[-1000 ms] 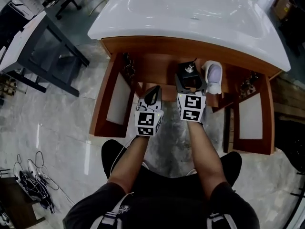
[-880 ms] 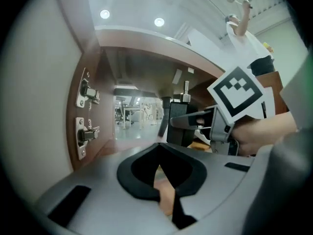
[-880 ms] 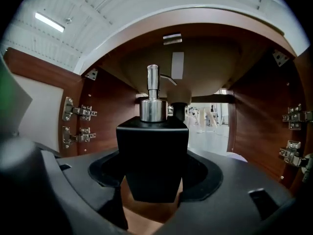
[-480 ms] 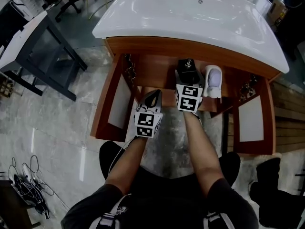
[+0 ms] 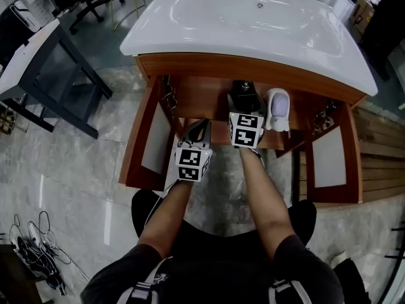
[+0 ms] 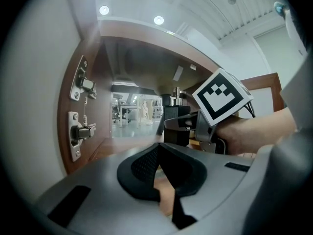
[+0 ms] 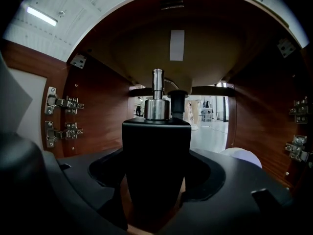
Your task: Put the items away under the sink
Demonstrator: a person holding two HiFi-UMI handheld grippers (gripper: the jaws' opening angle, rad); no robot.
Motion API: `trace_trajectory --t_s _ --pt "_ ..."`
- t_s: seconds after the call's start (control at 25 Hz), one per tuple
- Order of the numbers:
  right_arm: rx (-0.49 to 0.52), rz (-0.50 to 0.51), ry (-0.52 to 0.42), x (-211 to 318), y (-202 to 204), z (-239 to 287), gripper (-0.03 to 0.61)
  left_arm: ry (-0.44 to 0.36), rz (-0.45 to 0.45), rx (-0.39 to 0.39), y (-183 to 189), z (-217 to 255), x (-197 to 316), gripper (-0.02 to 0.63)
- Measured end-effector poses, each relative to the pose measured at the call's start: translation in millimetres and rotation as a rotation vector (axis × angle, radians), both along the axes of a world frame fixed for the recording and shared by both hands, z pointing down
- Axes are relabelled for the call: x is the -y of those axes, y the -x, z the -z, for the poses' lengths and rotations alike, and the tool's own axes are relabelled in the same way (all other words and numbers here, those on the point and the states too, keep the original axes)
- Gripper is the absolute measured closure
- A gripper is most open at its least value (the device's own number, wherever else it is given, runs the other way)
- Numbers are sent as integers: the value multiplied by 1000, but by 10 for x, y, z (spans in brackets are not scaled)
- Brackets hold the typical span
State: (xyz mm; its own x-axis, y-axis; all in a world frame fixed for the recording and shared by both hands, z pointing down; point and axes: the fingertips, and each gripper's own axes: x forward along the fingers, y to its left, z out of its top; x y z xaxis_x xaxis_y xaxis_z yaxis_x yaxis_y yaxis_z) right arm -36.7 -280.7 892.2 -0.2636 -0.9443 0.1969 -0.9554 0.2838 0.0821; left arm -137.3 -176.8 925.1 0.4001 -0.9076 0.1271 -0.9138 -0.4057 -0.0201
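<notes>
Advanced slightly deeper into the under-sink cabinet (image 5: 196,97) since a second ago, the right tool (image 7: 156,180) clamps the black pump dispenser (image 7: 156,146) upright beside the stowed white bottle (image 5: 277,108), evidently for setting down, while the left tool (image 6: 161,153) waits closed and empty at the opening.

No words, brand names or numbers can be read anywhere. Only black-and-white square patterns, without letters, are shown on the marker cube (image 5: 192,163) of the left gripper (image 5: 199,130) and on that (image 5: 245,130) of the right gripper (image 7: 156,180). No print is made out on the pale sticker (image 7: 177,45) under the sink basin (image 5: 253,24), nor on the black pump bottle (image 7: 156,146).
</notes>
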Motion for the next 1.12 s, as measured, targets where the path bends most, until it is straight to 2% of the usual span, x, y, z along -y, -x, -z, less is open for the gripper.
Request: trace_trajectory --t_s 0.2,0.44,0.64,0.72,0.76,0.88,1.0,1.12 --pt "-8 3 6 -19 -16 -33 246 -1 -7 -6 -39 -4 -2 615" --pt "15 36 -8 -222 -56 -29 186 -17 2 -15 -107 64 27 615" --pt "-8 82 -75 -580 -185 355 187 -58 22 -50 -131 476 -24 615" --pt "-16 99 -55 -811 -236 523 190 -55 17 -46 -165 694 -119 615" --pt "-17 102 -35 -929 -272 600 202 -46 13 -44 -184 801 -169 615" --pt "-25 83 5 -1220 -400 895 368 -4 12 -51 -219 1180 -293 615" --pt "-26 90 26 -1491 -418 1438 513 32 24 -61 -234 1743 -426 615" --pt "0 126 32 -1733 -390 2190 553 50 10 -50 -327 2436 -579 615"
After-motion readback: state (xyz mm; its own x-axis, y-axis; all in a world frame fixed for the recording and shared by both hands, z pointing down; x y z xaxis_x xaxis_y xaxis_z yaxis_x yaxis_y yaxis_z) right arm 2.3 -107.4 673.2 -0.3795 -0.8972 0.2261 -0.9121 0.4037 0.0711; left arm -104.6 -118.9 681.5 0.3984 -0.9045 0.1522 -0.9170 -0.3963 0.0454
